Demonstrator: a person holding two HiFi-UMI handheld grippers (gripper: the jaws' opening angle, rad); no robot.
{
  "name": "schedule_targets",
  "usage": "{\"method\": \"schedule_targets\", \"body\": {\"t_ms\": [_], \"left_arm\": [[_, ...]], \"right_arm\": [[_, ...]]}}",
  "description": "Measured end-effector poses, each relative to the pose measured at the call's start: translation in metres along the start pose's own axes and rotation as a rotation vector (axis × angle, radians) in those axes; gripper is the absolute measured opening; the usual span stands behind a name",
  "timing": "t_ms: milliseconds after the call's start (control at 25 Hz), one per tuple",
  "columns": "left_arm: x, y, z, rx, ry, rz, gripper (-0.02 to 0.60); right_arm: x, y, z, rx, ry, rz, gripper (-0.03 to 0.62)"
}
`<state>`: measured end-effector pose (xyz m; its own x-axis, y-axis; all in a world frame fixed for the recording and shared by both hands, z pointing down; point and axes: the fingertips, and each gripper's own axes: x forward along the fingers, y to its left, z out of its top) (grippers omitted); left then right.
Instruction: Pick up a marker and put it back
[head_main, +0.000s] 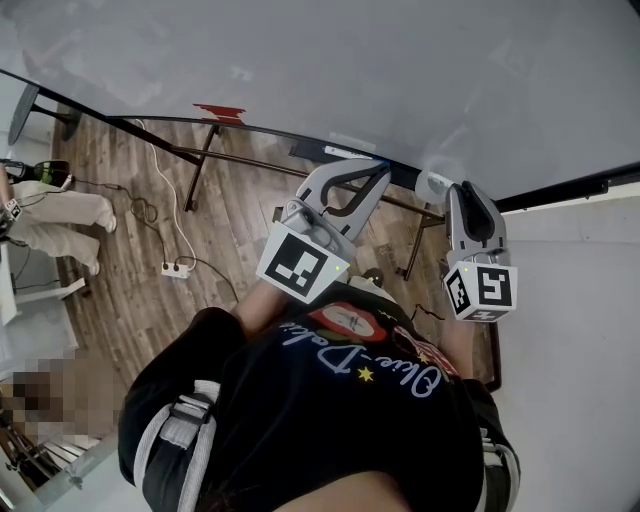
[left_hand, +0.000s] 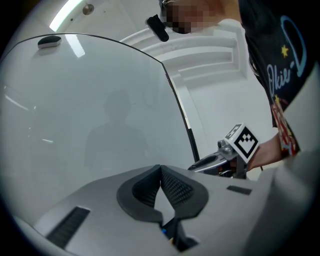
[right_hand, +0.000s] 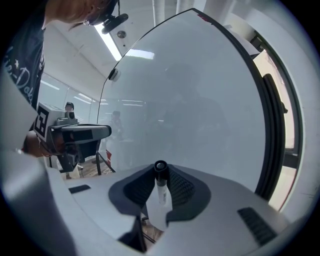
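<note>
Up at whiteboard (right_hand: 200, 90), edges cut off. One marker (right_hand: 161, 189) pinched in right tool (right_hand: 161, 172), bottom end hidden. Left tool (left_hand: 160, 172) squeezed together, nothing inside. Two tools.

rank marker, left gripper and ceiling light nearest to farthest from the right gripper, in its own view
1. marker, gripped between the right gripper's jaws, centre
2. left gripper, off to the left
3. ceiling light, high at upper left
</note>
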<state>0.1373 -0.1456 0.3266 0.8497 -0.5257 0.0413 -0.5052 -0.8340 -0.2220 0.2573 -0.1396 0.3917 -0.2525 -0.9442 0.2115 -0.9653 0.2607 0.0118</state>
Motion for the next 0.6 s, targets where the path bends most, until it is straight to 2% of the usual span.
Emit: {"method": "schedule_targets", "body": {"t_ms": [600], "left_arm": [[-0.002,0.01,0.001,0.001,-0.011,0.02,0.003]], "right_arm": [[-0.01,0.003,0.038,-0.036,-0.054,0.005,0.072]]}}
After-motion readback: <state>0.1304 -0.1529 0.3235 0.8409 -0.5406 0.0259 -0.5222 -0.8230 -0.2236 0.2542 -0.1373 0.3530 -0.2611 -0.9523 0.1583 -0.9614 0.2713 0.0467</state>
